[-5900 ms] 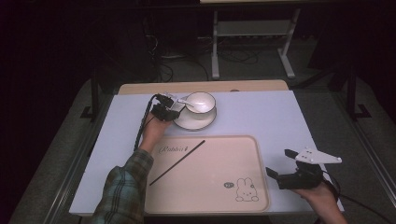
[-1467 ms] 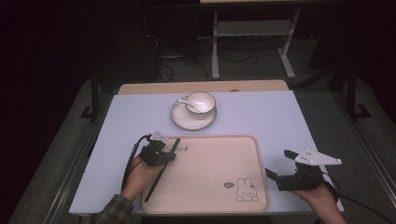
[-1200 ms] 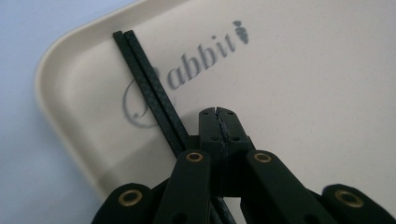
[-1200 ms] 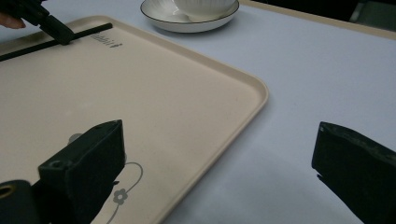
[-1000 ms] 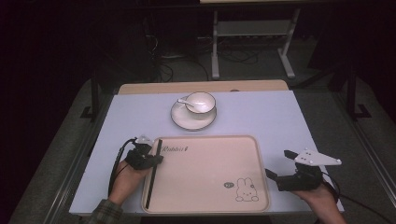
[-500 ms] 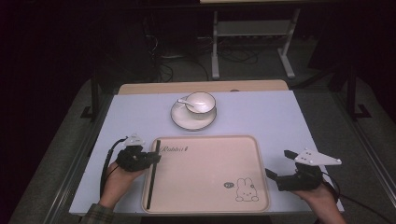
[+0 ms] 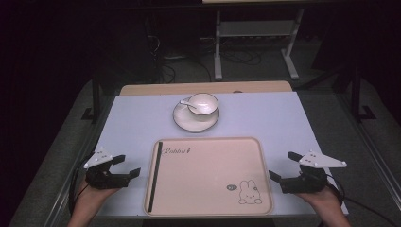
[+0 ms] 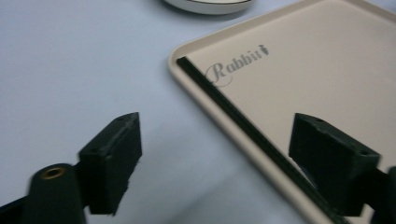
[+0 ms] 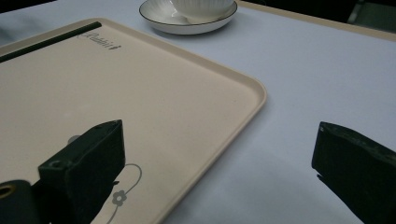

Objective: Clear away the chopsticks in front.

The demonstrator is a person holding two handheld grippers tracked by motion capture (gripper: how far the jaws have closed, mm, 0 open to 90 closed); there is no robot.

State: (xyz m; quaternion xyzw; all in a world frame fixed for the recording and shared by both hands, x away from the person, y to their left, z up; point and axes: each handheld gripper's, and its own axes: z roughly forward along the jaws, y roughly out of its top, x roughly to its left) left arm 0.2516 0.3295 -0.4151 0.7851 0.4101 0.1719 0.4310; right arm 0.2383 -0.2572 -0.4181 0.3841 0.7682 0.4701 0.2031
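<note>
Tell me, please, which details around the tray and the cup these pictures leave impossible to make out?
- Cup: its contents, high view, too small; cut off by the top edge in the right gripper view.
- Chopsticks: one or a pair, blurred; near end hidden behind the left tongs.
- Tray rabbit print: partly hidden by the right tongs.

Saucer (image 8: 210, 4) cut off at top edge; tray (image 8: 327, 70) lettering blurred, prob. "Rabbit".

The left tool (image 7: 124, 166) has released the chopstick (image 7: 154, 176) and withdrawn.
</note>
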